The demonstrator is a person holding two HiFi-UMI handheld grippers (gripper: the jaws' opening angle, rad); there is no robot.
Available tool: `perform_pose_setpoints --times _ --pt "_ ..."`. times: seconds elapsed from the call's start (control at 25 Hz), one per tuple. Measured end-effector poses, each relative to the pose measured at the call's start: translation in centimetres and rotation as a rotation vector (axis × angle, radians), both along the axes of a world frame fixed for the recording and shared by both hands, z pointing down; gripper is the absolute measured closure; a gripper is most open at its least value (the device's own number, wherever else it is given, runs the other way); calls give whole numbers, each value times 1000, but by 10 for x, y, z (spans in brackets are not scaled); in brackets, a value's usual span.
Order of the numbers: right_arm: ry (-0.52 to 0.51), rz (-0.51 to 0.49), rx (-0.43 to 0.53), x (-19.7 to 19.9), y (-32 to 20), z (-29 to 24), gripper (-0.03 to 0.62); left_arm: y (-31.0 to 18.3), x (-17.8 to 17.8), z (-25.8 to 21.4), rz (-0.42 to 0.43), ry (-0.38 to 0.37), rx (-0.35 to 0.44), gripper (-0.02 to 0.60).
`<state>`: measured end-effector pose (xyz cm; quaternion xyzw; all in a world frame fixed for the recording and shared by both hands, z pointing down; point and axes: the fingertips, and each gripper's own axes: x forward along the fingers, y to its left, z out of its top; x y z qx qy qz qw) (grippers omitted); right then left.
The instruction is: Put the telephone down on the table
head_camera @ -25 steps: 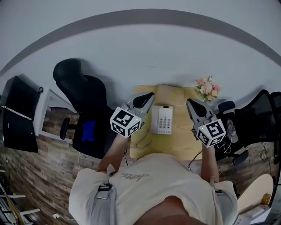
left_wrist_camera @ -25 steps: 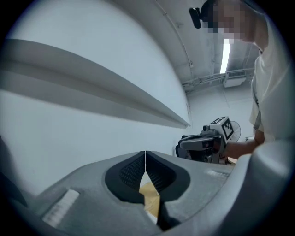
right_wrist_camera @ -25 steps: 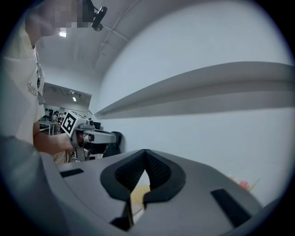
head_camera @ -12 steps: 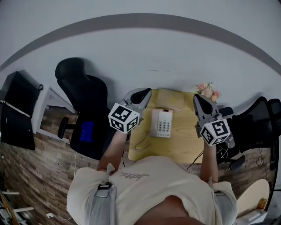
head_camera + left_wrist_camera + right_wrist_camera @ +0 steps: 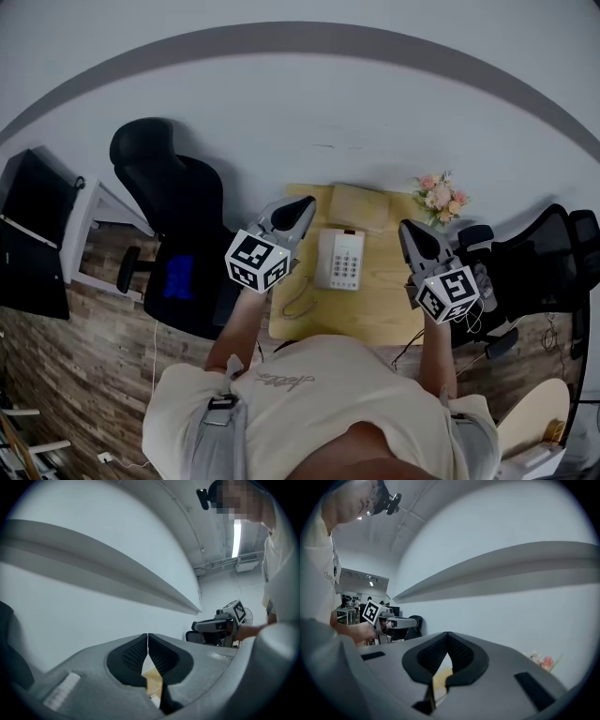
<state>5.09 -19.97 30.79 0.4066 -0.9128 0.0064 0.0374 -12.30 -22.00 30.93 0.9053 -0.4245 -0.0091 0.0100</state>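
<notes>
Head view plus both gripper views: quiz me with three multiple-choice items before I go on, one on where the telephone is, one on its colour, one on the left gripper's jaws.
1. Where is the telephone?
A. Resting on the table, between the left gripper and the right gripper
B. Lifted off the table in a gripper
C. Out of sight

2. What colour is the telephone?
A. Black
B. Red
C. White

3. How do the left gripper's jaws stand?
A. Wide apart
B. Together, with nothing between them
C. Clamped on the telephone

Answers:
1 A: the head view shows it lying flat on the light wooden top, with neither gripper touching it.
2 C: its body is white, with a keypad on top.
3 B: the left gripper view shows the dark pads meeting, with nothing between them.
</notes>
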Motion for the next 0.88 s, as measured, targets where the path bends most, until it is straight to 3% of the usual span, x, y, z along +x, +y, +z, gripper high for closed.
perform_pose_setpoints --times 0.48,0.88 --pt "-7 23 -12 19 -6 12 592 -4 -1 7 -29 20 -8 563" --pt "17 -5 -39 8 -17 27 592 -17 -4 23 -34 33 -33 563"
